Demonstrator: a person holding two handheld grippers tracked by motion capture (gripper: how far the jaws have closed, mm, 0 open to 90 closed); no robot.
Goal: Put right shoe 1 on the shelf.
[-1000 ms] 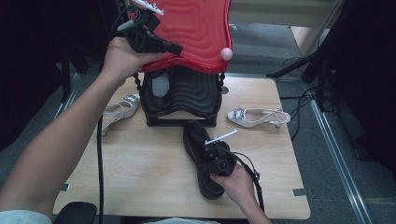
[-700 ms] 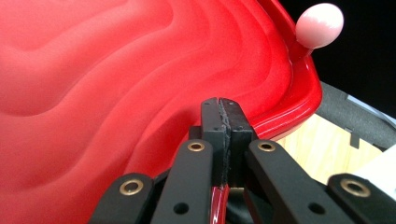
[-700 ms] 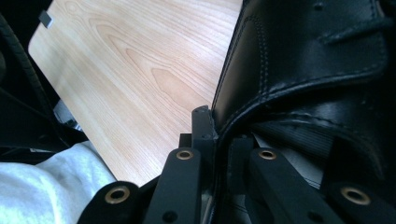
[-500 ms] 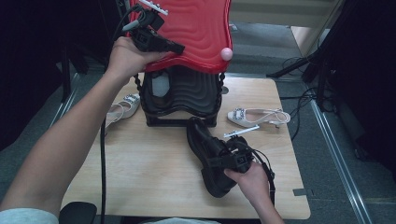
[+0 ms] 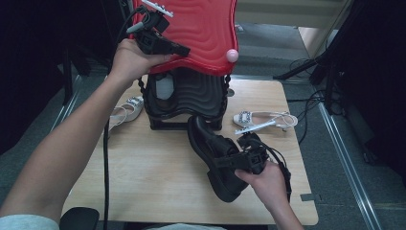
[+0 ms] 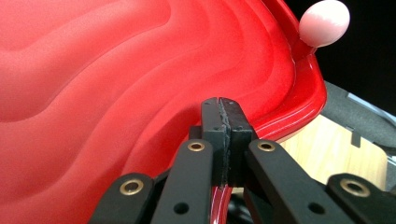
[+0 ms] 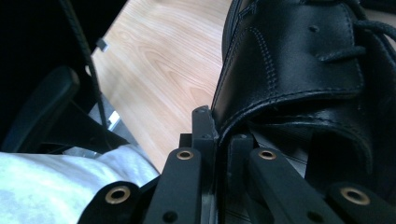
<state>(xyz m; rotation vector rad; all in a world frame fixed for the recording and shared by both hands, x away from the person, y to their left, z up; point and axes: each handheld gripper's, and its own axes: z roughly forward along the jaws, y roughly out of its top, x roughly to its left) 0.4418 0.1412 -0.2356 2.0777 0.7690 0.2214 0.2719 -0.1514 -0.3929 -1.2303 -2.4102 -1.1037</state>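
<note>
On the wooden worktop (image 5: 143,172) lie two pale sandals: one sandal (image 5: 125,109) to the left of the black stand (image 5: 184,100), the other sandal (image 5: 264,118) to its right. Dark cables (image 5: 311,103) run on the grey floor (image 5: 282,50) beyond the right edge.

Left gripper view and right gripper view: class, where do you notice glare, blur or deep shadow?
Left gripper view: glossy glare along the red lid's rim, pink knob soft. Right gripper view: black shoe sharp, the white cloth blurred, the left side in deep shadow.

Wooden table (image 5: 143,182), grey floor (image 5: 273,48)
</note>
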